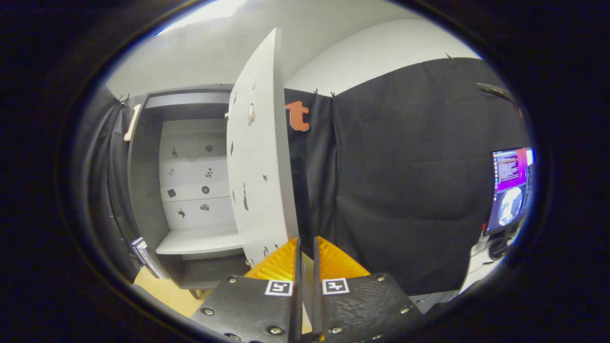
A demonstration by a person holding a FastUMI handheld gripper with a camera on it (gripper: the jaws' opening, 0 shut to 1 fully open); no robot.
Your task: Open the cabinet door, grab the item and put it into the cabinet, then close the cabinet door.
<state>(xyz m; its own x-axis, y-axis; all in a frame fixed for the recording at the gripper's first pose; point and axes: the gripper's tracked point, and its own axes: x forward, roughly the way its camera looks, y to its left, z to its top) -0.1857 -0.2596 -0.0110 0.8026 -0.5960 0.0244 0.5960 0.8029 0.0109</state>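
Cabinet door: swung open, its lower free edge just ahead of the gripper, whose fingers stand nearly pressed together, a thin slit between, pinching nothing visible. Cabinet: beyond and left, interior shelf bare. Monitor: well apart, right.

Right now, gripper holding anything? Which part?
The gripper is shut on the cabinet door, pinching its lower free edge.
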